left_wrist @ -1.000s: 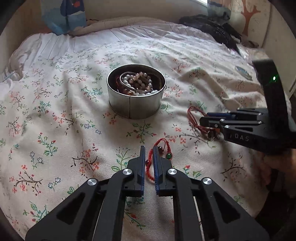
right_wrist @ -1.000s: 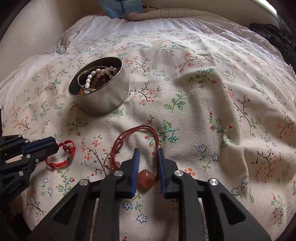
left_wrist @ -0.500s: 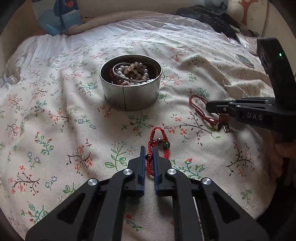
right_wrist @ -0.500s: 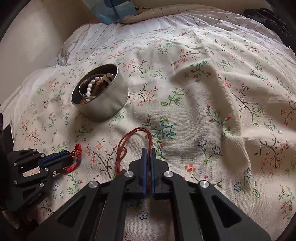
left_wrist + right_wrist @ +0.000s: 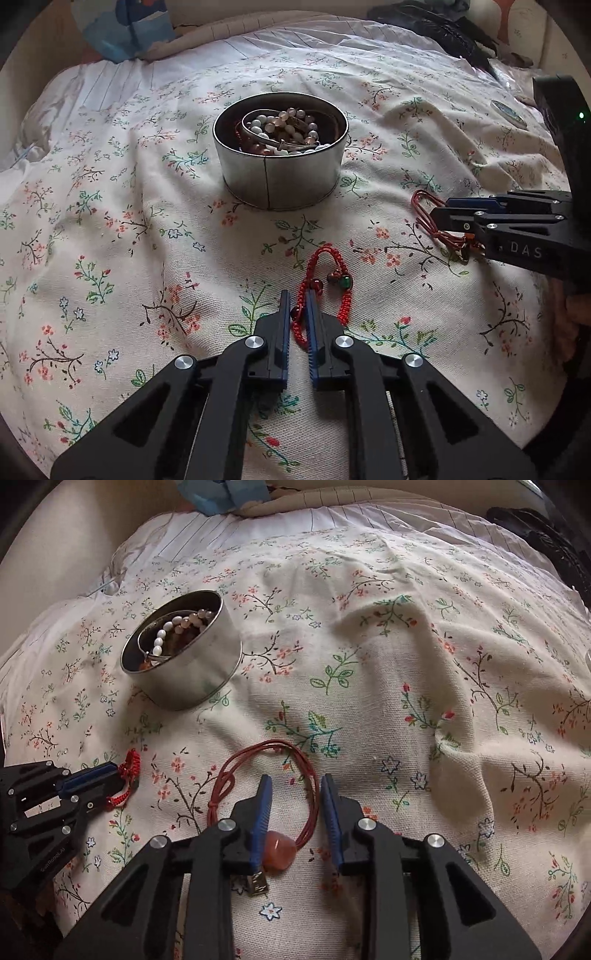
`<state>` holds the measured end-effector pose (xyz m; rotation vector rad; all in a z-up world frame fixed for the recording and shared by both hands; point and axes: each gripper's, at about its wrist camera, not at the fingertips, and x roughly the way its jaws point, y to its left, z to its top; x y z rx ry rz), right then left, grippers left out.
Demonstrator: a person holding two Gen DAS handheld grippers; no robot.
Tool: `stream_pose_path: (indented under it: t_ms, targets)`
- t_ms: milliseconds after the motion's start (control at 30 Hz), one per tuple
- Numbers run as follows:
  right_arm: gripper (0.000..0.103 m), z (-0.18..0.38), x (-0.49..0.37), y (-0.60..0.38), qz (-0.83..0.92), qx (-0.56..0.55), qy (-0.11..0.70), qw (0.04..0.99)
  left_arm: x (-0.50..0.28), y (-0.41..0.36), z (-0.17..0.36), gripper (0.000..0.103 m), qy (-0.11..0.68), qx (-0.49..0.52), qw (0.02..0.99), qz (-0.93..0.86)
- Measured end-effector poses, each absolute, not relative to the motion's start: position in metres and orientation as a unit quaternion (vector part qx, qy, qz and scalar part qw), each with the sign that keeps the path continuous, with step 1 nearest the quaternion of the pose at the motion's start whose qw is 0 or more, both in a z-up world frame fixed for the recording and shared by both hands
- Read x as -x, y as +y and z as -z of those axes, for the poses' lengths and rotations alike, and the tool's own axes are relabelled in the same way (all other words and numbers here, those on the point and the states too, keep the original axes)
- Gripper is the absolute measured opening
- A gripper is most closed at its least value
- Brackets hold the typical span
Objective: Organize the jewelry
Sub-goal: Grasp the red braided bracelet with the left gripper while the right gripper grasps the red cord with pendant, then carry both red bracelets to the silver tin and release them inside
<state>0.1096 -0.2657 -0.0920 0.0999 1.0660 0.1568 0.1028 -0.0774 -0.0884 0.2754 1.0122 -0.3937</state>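
A round metal tin [image 5: 280, 184] holding bead bracelets stands on the floral bedspread; it also shows in the right wrist view [image 5: 199, 672]. My left gripper [image 5: 297, 299] is shut on a red braided bracelet [image 5: 332, 280], which still lies on the cloth. My right gripper [image 5: 295, 782] is open, its fingers either side of a brown cord necklace [image 5: 258, 771] with an orange stone pendant [image 5: 279, 854] lying on the bedspread. The right gripper [image 5: 441, 208] shows at the right of the left wrist view, over the necklace [image 5: 432, 218].
The bedspread [image 5: 406, 664] is wrinkled, with folds at the right. A blue patterned pillow [image 5: 129, 29] and a striped sheet lie at the far end. Dark fabric [image 5: 443, 29] lies at the far right, with a small round disc [image 5: 508, 109] near it.
My right gripper, shut around the pendant half a second ago, has opened and the pendant lies loose between the fingers. My left gripper stays shut on the red bracelet and has moved nearer the tin.
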Motion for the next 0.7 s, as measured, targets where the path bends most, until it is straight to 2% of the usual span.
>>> stream_pose_path:
  t_ms: [67, 167, 433, 700]
  targets:
    - [0.009, 0.092, -0.108, -0.272, -0.083, -0.071, 0.508, 0.855, -0.102, -0.077, 0.087, 0.008, 0.478, -0.131, 0.848, 0.186]
    - [0.005, 0.09, -0.105, -0.283, -0.1, -0.116, 0.501, 0.852, -0.101, -0.076, 0.085, 0.008, 0.473, -0.129, 0.852, 0.185]
    - [0.005, 0.071, -0.094, -0.297, -0.15, -0.198, 0.455, 0.855, -0.096, -0.074, 0.068, 0.007, 0.432, -0.13, 0.878, 0.162]
    - [0.005, 0.056, -0.089, -0.297, -0.181, -0.224, 0.418, 0.862, -0.095, -0.073, 0.056, 0.007, 0.408, -0.122, 0.891, 0.159]
